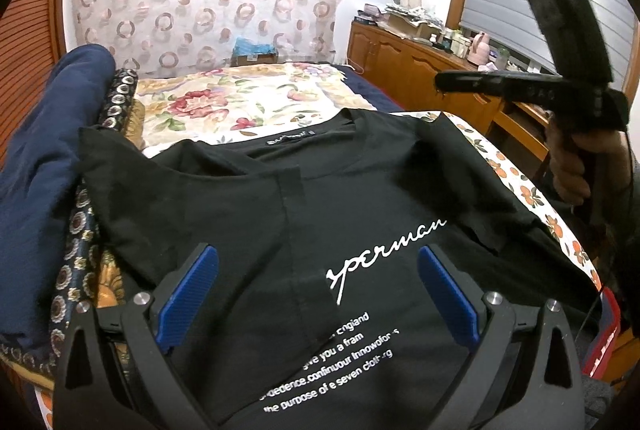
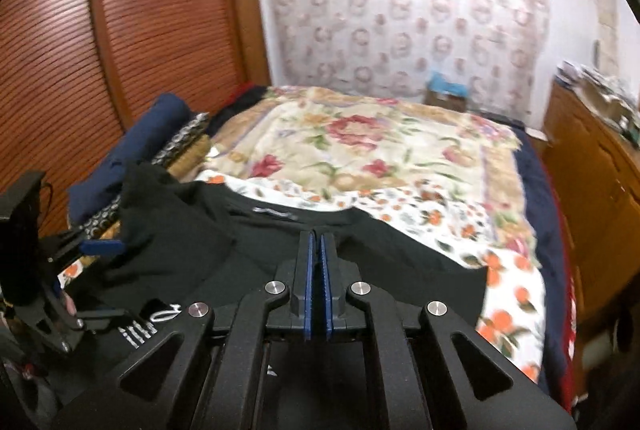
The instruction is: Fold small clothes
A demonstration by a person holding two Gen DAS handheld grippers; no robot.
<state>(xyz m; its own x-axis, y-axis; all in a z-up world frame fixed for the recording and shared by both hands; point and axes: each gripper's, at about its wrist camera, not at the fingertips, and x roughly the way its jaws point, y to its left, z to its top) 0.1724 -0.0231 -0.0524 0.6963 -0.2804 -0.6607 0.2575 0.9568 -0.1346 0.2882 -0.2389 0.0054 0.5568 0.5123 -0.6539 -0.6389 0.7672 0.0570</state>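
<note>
A black T-shirt (image 1: 248, 214) with white lettering lies on the bed, its left sleeve folded over the chest. It also shows in the right wrist view (image 2: 392, 250). My left gripper (image 1: 318, 254) is open just above the shirt's printed front, holding nothing. It shows at the left edge of the right wrist view (image 2: 102, 280). My right gripper (image 2: 319, 236) is shut with nothing between its blue pads, raised above the shirt's right side. In the left wrist view it (image 1: 444, 80) hangs in the air at the right, in a hand.
A flowered bedspread (image 2: 360, 150) covers the bed beyond the shirt. A rolled navy blanket (image 1: 44, 158) and a patterned roll (image 1: 118, 98) lie along the left. A wooden cabinet (image 1: 408, 66) with clutter stands at the right. A slatted wooden wardrobe (image 2: 120, 30) stands at the left.
</note>
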